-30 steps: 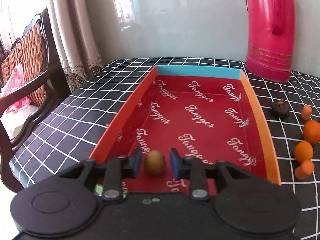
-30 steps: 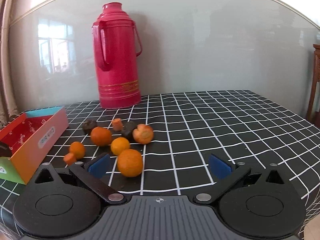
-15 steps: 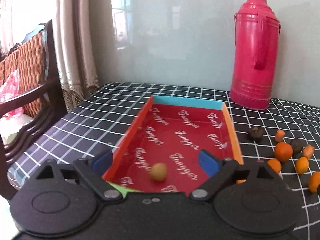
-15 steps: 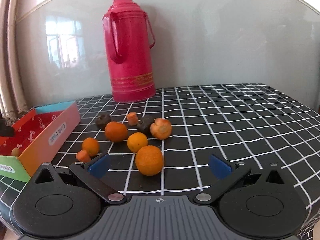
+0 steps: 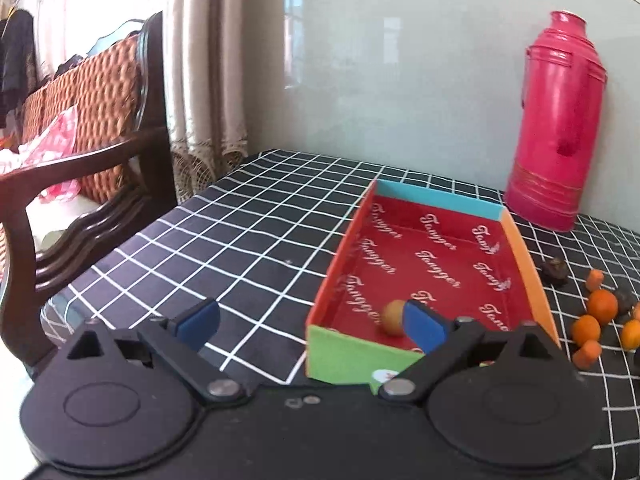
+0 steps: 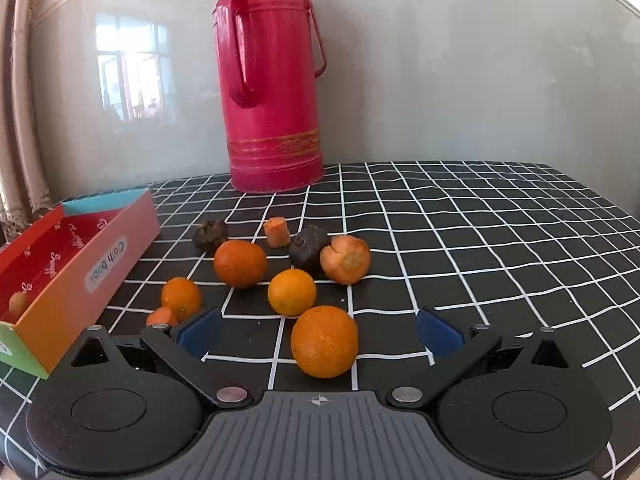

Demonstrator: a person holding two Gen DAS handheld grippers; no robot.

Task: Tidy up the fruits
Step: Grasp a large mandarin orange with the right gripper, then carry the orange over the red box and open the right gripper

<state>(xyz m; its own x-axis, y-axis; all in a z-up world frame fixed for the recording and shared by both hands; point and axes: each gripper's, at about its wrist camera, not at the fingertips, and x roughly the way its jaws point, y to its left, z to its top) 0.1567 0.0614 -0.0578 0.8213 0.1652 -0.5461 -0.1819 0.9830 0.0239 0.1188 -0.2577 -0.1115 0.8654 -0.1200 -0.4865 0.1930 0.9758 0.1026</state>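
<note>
A red cardboard box (image 5: 528,272) lies on the checked tablecloth; it also shows in the right wrist view (image 6: 76,280). A small brownish fruit (image 5: 393,317) lies inside it near the front wall, also seen from the right wrist view (image 6: 18,304). My left gripper (image 5: 312,326) is open and empty, held back and left of the box. My right gripper (image 6: 320,330) is open, with a large orange (image 6: 324,342) lying between its fingers, untouched. Several oranges (image 6: 240,263), carrot pieces (image 6: 277,232) and dark fruits (image 6: 308,249) lie beyond it.
A tall pink thermos (image 6: 272,80) stands at the back by the wall; it also shows in the left wrist view (image 5: 558,120). A wooden chair (image 5: 92,152) stands past the table's left edge. The fruit pile (image 5: 600,312) lies right of the box.
My left gripper has opened, let go of the brownish fruit in the box and drawn back to the left. My right gripper has moved closer to the large orange.
</note>
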